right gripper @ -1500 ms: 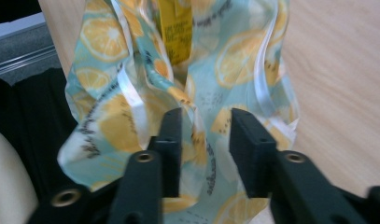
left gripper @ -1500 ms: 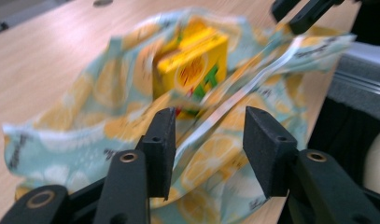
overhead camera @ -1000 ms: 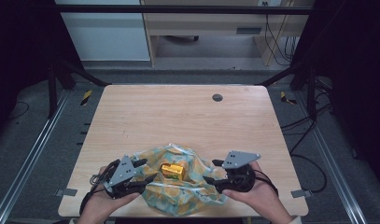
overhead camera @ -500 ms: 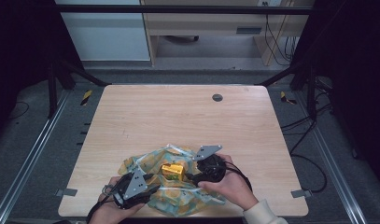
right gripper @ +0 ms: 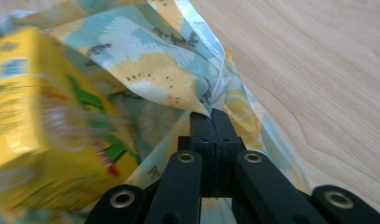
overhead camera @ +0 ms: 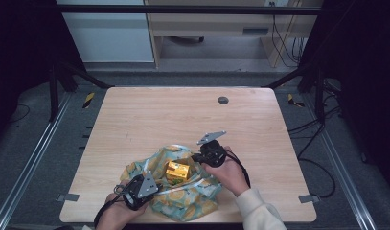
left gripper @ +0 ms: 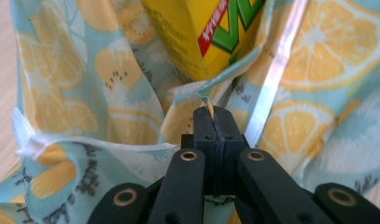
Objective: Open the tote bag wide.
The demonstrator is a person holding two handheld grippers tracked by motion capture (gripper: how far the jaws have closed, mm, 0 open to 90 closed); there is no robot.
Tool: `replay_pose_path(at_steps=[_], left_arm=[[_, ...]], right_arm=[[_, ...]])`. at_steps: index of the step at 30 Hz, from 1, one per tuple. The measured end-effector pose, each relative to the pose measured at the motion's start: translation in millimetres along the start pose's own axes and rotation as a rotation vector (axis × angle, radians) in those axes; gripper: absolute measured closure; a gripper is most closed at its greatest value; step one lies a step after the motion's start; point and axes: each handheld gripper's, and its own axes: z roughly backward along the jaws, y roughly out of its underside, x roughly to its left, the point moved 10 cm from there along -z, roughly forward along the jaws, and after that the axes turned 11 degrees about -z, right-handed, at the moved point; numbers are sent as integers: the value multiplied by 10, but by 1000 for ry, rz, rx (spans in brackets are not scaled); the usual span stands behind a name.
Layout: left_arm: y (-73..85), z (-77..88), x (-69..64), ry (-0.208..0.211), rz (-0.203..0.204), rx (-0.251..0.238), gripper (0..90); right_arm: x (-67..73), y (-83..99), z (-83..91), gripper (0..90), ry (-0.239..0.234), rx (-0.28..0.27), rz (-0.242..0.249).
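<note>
I see bare table [overhead camera: 149, 120] across the far half and down both sides, open to any pass. Near my edge, the crumpled cloth [overhead camera: 183, 196] and the yellow carton [overhead camera: 177, 171] on it block the middle, between my 2 hands.

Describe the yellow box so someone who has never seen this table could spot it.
Look at the near edge of the wooden table, where a lemon-print cloth lies bunched between two hand-held grippers. The yellow carton sits in its middle: the one solid, boxy thing, with green lettering.
</note>
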Motion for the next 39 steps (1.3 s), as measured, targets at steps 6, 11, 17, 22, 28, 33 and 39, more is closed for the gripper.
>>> replay_pose_path(at_steps=[6,11,17,22,28,33,39], left_arm=[[110,9,-56,27,-38,58,900],[197,25,-93,46,-35,87,900],[269,44,-67,39,-22,114,900],[235,101,-38,37,-11,59,900],[-57,282,143,-42,119,-166,460],[-181,391,277,-76,187,-275,281],[-114,510,598,-166,281,-316,200]], right_arm=[[-187,116,-141,900,42,96,-31],[-389,195,-102,900,102,110,-39],[-684,172,-11,900,198,79,-47],[-664,121,57,766,157,14,-48],[-564,45,314,376,165,-78,-10],[-549,-18,613,251,174,-170,-5],[-713,3,979,182,251,-270,-44]])
